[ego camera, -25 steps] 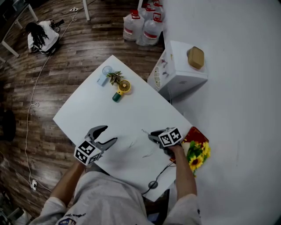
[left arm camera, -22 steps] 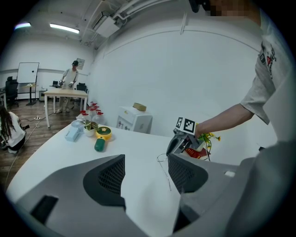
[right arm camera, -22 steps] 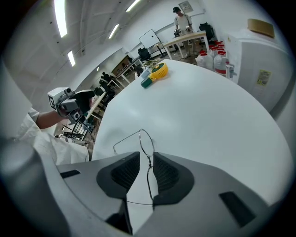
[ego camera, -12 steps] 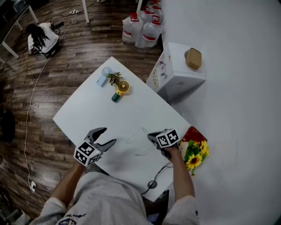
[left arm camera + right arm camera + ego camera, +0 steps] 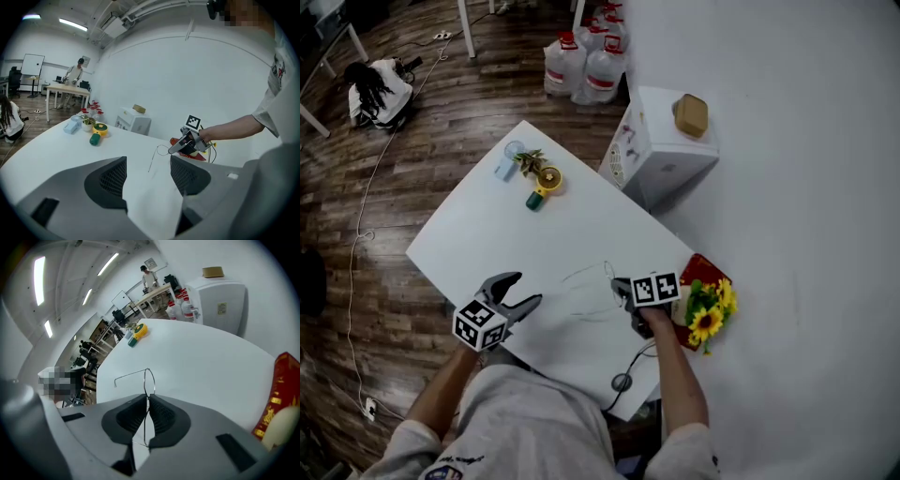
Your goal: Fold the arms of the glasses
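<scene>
The glasses (image 5: 591, 286) are thin wire-framed ones, hard to see against the white table (image 5: 478, 234). My right gripper (image 5: 617, 287) is shut on the frame and holds them just above the table. In the right gripper view one lens ring (image 5: 149, 379) sticks out past the shut jaws of the right gripper (image 5: 146, 401), and one arm reaches out to the left, unfolded. My left gripper (image 5: 528, 289) hovers to the left of the glasses, apart from them. The left gripper view shows the left gripper (image 5: 147, 164) open with nothing between its jaws, and the glasses (image 5: 158, 151) at the right gripper (image 5: 171, 150) beyond.
A red packet with sunflowers (image 5: 709, 309) lies right of my right hand, a black cable (image 5: 628, 371) near the table's front edge. A yellow-green toy (image 5: 541, 183) and a pale blue item (image 5: 506, 164) sit at the far corner. A white box (image 5: 661, 155) and water bottles (image 5: 581, 58) stand beyond.
My right gripper has shut on the glasses, which lay on the table, and has raised them and rolled. My left gripper has shifted slightly towards them.
</scene>
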The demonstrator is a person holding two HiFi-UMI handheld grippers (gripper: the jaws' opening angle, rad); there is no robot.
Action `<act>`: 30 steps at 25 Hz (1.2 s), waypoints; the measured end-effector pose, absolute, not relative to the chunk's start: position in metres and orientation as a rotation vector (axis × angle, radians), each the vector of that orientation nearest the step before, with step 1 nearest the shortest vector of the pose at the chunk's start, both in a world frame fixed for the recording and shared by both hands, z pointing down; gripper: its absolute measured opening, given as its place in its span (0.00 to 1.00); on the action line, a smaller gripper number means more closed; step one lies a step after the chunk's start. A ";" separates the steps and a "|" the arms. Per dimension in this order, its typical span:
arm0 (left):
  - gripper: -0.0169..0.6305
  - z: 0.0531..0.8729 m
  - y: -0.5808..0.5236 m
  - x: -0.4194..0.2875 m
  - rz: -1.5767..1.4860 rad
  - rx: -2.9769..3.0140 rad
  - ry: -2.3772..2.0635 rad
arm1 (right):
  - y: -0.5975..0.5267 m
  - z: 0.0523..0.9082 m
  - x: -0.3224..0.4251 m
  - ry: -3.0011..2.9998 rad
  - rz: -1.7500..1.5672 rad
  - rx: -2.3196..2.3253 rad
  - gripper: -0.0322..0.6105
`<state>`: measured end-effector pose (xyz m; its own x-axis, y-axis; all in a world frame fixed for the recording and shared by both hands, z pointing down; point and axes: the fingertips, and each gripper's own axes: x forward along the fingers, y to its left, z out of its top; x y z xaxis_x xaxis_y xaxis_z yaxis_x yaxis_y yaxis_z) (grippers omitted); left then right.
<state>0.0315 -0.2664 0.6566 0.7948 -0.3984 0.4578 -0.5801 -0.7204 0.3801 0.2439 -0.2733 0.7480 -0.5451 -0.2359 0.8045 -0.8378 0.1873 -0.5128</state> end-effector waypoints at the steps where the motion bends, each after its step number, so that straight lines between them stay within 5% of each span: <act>1: 0.47 0.657 -0.263 0.033 0.463 2.461 -0.726 | -0.270 0.744 0.246 -1.894 1.398 1.034 0.09; 22: 0.45 0.662 -0.167 0.104 -0.173 1.631 -0.414 | -0.229 0.686 0.267 -1.951 1.510 1.372 0.09; 30: 0.31 0.652 -0.153 0.144 -0.237 1.465 -0.374 | -0.222 0.674 0.267 -1.977 1.543 1.421 0.09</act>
